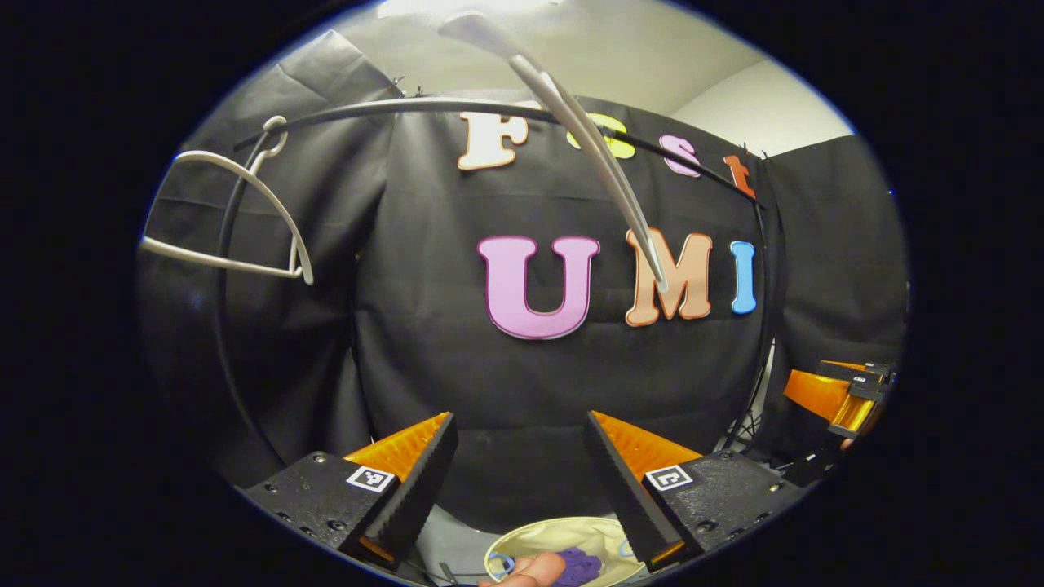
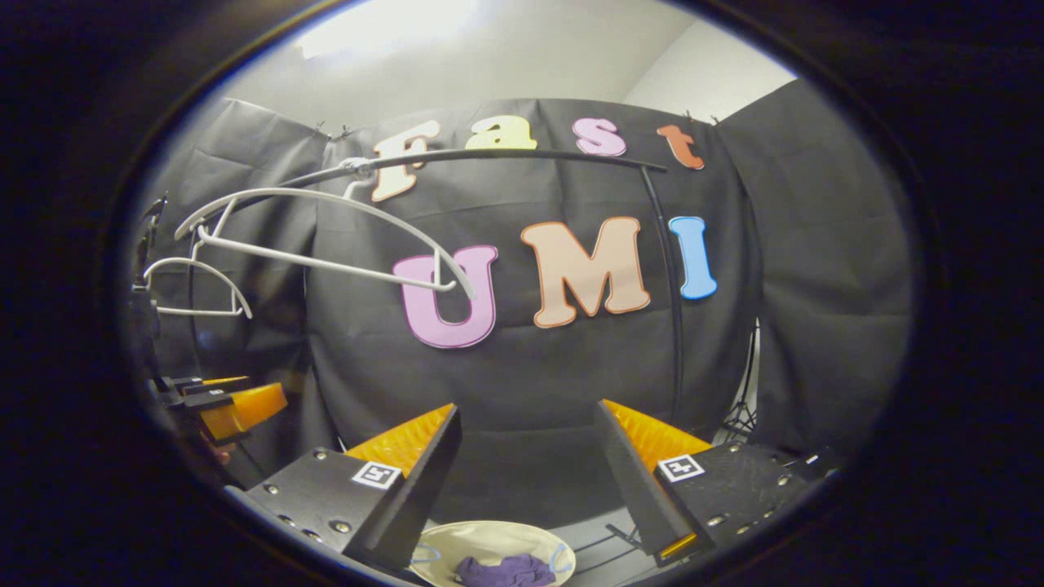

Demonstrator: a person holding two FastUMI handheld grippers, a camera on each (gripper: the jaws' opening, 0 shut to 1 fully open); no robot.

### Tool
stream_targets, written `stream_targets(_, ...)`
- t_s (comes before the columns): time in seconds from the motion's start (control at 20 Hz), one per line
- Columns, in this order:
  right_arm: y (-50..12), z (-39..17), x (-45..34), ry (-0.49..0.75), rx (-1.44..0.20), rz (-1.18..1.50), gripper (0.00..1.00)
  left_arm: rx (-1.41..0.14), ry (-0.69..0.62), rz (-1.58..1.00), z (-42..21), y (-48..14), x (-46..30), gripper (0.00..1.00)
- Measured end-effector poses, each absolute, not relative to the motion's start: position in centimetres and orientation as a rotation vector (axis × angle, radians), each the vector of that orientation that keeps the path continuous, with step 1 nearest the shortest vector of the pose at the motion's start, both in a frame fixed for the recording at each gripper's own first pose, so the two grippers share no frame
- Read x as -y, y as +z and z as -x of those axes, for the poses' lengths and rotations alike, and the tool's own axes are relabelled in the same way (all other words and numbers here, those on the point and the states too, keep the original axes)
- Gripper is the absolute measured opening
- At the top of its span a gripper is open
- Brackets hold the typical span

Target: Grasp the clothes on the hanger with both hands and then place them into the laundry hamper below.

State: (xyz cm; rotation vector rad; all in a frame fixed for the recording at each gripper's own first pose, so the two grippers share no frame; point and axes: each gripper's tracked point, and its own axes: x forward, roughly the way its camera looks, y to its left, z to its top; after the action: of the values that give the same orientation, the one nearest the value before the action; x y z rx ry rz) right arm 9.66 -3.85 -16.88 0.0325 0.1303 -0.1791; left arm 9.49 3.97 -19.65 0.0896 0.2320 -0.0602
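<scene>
Left gripper [image 1: 518, 481] is hovering with its jaws spread wide, nothing between them. Right gripper [image 2: 530, 481] likewise: jaws gaping, nothing held. Purple clothes [image 2: 506, 569] are lying inside the cream laundry hamper [image 2: 457, 542] below, seen between the fingers in both views. Two bare white hangers [image 2: 318, 236] are hanging on the black rail [image 2: 506, 155]. A fingertip, probably, is showing at the hamper's near edge in the left gripper view.
</scene>
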Motion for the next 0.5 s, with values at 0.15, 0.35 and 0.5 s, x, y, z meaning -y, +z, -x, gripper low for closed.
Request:
stream_targets(0.15, -15.7, -9.3, 3.5, -0.172, -0.095, -0.039, 0.99, -0.219, -0.058, -0.07, -8.6, -18.5, -4.3, 0.94)
stream_targets(0.35, -14.6, -8.7, 2.1, -0.111, -0.075, -0.047, 1.0, -0.181, -0.048, -0.081, -7.3, -16.8, -4.4, 0.93)
stream_targets(0.5, -13.5, -8.1, 1.1, -0.066, -0.065, -0.02, 0.99, -0.17, -0.051, -0.056, -6.2, -16.0, -4.1, 0.94)
